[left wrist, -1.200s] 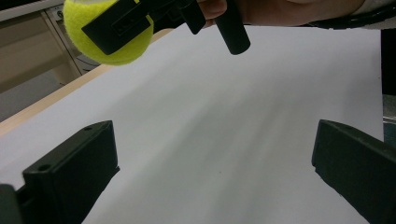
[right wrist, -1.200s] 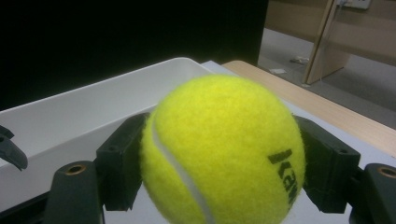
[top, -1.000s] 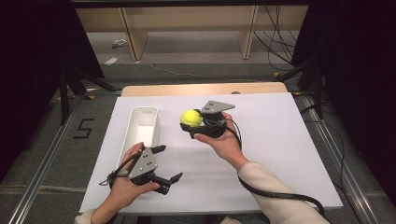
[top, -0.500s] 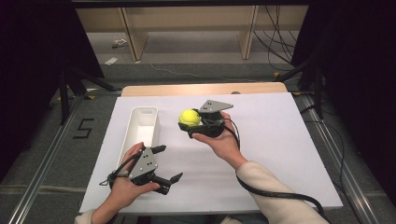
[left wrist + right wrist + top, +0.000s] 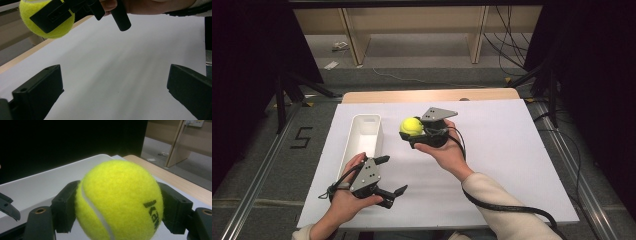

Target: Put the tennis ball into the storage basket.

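I have the tennis ball clamped in the right tongs, held up off the white tabletop and just to the right of the white bin. I judge this the carry step: the ball is lifted and not yet set down, and the bin looks like the likely place for it. The next move calls for bringing the ball over the bin's open top, lowering it inside the walls, then parting the jaws. My left tongs rest low near the front edge, jaws wide apart and holding nothing. The ball is bright yellow-green and fuzzy, with a pale curved seam and dark lettering on one side; each jaw presses a flank.
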The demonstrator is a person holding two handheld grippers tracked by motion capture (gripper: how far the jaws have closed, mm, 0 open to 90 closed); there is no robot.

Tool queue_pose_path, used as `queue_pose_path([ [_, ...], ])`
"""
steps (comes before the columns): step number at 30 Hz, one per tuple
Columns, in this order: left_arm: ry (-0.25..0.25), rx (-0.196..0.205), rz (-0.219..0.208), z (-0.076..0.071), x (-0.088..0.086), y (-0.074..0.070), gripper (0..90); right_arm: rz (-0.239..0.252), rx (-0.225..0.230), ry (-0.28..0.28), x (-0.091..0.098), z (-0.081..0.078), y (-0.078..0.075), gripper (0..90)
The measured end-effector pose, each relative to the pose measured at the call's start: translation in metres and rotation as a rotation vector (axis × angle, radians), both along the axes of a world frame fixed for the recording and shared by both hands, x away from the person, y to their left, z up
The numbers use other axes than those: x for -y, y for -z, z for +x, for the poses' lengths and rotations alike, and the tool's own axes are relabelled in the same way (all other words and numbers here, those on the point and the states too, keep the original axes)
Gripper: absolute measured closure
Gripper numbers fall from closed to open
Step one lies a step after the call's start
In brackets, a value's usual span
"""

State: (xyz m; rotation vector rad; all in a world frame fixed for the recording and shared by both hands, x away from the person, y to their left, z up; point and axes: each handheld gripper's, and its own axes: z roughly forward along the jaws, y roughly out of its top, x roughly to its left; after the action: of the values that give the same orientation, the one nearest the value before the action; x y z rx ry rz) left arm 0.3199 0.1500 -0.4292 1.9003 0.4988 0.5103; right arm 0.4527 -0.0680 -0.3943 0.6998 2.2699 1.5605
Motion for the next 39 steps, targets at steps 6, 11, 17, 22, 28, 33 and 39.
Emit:
queue_pose_path([
  [6, -0.009, 0.013, 0.007, 0.0, -0.001, -0.001, 0.0, 0.002, 0.005, -0.005, -0.005, 0.0, -0.001, 26.6],
  [11, -0.015, 0.011, 0.005, 0.0, -0.001, -0.001, 0.0, 0.001, 0.003, -0.016, -0.011, 0.0, -0.001, 26.6],
  [17, -0.013, 0.009, 0.005, 0.0, -0.001, -0.001, 0.0, 0.002, 0.001, -0.016, -0.012, 0.0, -0.001, 26.6],
  [22, -0.013, 0.009, 0.006, 0.0, -0.001, 0.0, 0.0, 0.004, 0.002, -0.015, -0.012, 0.0, -0.001, 26.6],
  [28, -0.014, 0.009, 0.007, 0.0, -0.001, 0.0, 0.0, 0.004, -0.001, -0.017, -0.013, 0.0, -0.002, 26.6],
  [33, -0.015, 0.009, 0.005, 0.0, -0.001, 0.0, 0.0, 0.003, 0.005, -0.019, -0.015, 0.0, -0.002, 26.7],
  [39, -0.013, 0.005, 0.005, 0.0, -0.001, 0.0, 0.0, 0.004, 0.0, -0.022, -0.018, 0.0, -0.002, 26.6],
])
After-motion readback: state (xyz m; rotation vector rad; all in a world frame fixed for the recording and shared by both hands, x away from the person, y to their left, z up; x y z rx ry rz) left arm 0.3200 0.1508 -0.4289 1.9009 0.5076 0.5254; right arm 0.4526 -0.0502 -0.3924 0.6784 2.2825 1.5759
